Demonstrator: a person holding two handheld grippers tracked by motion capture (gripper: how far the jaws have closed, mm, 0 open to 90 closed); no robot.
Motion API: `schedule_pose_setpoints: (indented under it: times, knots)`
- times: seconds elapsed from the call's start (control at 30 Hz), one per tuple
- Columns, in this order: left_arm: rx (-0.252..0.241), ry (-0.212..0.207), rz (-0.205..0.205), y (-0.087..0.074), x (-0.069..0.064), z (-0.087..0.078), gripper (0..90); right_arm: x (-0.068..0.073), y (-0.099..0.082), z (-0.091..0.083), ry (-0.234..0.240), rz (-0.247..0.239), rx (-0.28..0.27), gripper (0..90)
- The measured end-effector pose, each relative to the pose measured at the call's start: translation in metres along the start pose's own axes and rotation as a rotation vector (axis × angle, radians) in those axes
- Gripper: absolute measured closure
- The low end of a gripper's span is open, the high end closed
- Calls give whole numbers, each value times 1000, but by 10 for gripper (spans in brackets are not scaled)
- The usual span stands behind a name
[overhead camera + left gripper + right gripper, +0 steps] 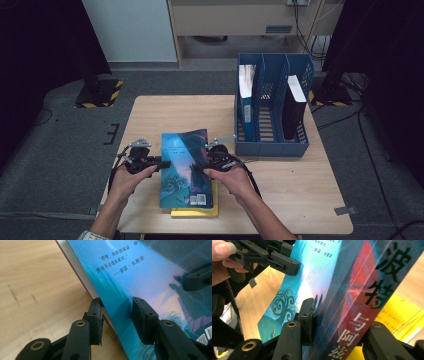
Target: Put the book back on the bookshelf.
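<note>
Dark carpeted floor surrounds a light wooden table [150,107]; your forearms enter from its near edge.

Blue book [184,167]: lies near the middle of the near edge, back cover up, resting partly on a yellow book [195,212] that sits flat on the table. Long axis runs from the near edge toward the far edge. In the left gripper view the page block stands clear of the wood, so the book looks partly lifted.

Left gripper [161,163]: you have it on the book's left long edge. In its own view [117,317] one pad sits under the page block, the other on top of the cover; both press. Clamped on the blue book.

Right gripper [199,167]: on the opposite long edge, the spine side. In its own view [337,322] the printed spine fills the gap between the jaws, the near pad flat against the cover. Also clamped on the blue book.

Relation that matters: the two grips face each other across the short axis, about mid-length, so the book hangs evenly between your hands. Neither hand is nearer.

Outward: a blue file rack [272,145] stands at the far right of the table, well apart from the book. One slot holds a blue-spined book [246,100], another a black book [295,107], both upright; the middle slot looks free.

Judgement: the book must turn from flat to upright to enter a slot, and the rack lies toward your right hand.
</note>
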State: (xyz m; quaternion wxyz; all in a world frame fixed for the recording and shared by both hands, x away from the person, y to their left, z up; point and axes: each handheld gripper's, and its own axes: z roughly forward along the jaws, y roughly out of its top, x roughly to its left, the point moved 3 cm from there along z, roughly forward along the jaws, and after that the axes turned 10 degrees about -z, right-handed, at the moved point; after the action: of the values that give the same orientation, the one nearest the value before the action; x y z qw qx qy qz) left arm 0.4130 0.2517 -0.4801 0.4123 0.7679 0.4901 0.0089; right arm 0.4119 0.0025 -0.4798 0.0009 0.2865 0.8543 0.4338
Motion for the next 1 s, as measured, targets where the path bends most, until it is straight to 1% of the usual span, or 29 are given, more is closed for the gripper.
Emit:
schedule_pose_setpoints:
  times: [0.13,0.23,0.27,0.37,0.43,0.47,0.53,0.57,0.6,0.63,0.77,0.83,0.87,0.9,0.93,1.0]
  knots:
    - [-13,12,16,15,1,-4,649,-3,10,-3,-22,-6,-19,659]
    - [-34,14,25,25,1,-7,672,-6,19,-7,-42,-24,-32,671]
    - [-46,12,22,28,1,-9,678,-6,21,-8,-49,-30,-35,674]
    - [-68,17,35,37,0,-12,697,-8,30,-12,-77,-54,-42,687]
    - [-73,23,38,41,-1,-14,703,-8,36,-15,-96,-75,-40,693]
    - [-71,29,49,44,-1,-15,705,-8,39,-16,-103,-82,-41,696]
    - [-74,30,46,46,-1,-16,709,-9,41,-16,-108,-84,-41,698]
    - [-77,43,60,51,-2,-18,711,-10,45,-17,-126,-98,-47,702]
    - [-77,43,60,51,-2,-18,711,-11,47,-17,-132,-107,-48,703]
    - [-80,55,72,56,-3,-19,713,-12,49,-18,-138,-112,-50,705]
    - [-96,67,81,69,-4,-19,721,-20,56,-20,-162,-120,-62,712]
    - [-103,78,92,75,-5,-18,723,-24,60,-21,-175,-116,-70,715]
    - [-106,88,102,79,-5,-17,724,-26,61,-22,-184,-122,-75,716]
    - [-109,92,104,83,-5,-15,725,-29,63,-22,-194,-120,-80,719]
    - [-109,92,104,83,-5,-15,726,-33,65,-22,-200,-125,-82,720]
    - [-98,108,126,93,-4,-12,728,-39,68,-22,-209,-115,-82,721]
